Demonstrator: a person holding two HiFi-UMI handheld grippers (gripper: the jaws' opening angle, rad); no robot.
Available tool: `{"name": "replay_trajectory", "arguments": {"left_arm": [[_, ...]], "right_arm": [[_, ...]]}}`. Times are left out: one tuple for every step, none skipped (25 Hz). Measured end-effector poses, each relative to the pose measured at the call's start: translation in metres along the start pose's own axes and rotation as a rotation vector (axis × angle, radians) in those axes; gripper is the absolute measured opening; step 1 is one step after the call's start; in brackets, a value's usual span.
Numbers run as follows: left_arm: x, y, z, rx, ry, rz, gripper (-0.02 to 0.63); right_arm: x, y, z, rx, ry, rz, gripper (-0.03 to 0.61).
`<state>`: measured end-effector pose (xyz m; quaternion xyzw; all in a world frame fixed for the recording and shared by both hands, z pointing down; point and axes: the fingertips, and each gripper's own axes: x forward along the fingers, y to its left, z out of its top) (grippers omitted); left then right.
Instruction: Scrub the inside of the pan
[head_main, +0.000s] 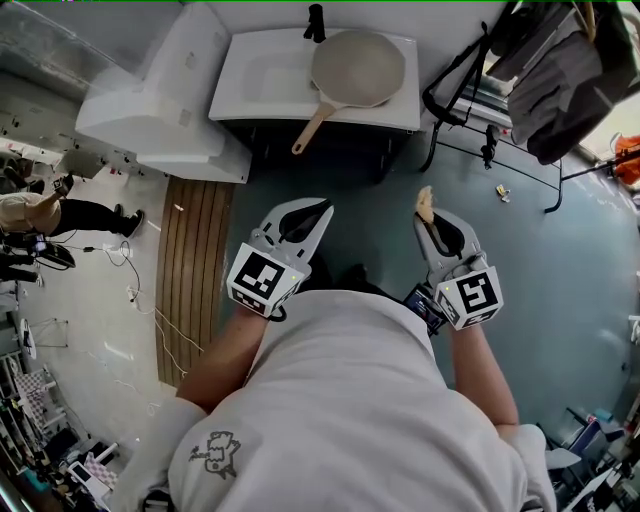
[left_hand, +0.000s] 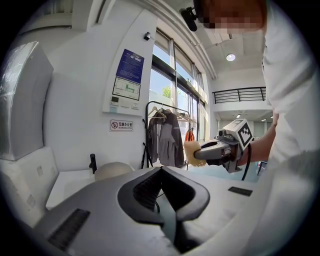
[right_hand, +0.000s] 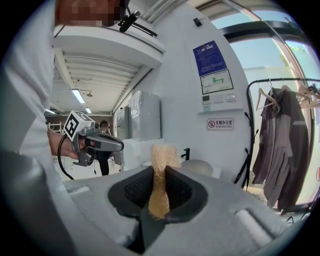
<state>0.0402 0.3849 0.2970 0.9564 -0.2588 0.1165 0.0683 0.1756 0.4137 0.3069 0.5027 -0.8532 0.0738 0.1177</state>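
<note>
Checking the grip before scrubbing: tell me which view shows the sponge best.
The right gripper view: the sponge fills the centre, pinched between the jaws, its top sticking out past them. The head view shows only its tip beyond the right gripper. The left gripper view shows it small, side-on.

Looks like a test lab / demo hall in an office bldg, not a real kitchen. Free-standing white sink unit (head_main: 250, 85) w/ a pan (head_main: 357, 68) on it, bare teal floor (head_main: 570, 270), loose cables (head_main: 131, 290) off to one side, another person (head_main: 60, 212) by some gear. Tall windows (left_hand: 170, 75), upper-level railing (left_hand: 240, 94), wall poster (left_hand: 127, 80) + no-smoking sign (left_hand: 121, 125), coat rack (left_hand: 165, 135) w/ jackets, strip lights (right_hand: 77, 95) overhead.
</note>
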Motion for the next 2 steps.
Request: {"name": "replay_trajectory", "arguments": {"left_arm": [[-0.0004, -0.0006, -0.0001, -0.001, -0.001, -0.001, 0.002], [-0.0009, -0.0012, -0.0003, -0.002, -0.001, -0.002, 0.002]], "right_arm": [[-0.0003, 0.0000, -0.0001, 0.000, 0.000, -0.001, 0.057], [-0.0006, 0.0000, -0.0002, 0.001, 0.001, -0.001, 0.055]]}}
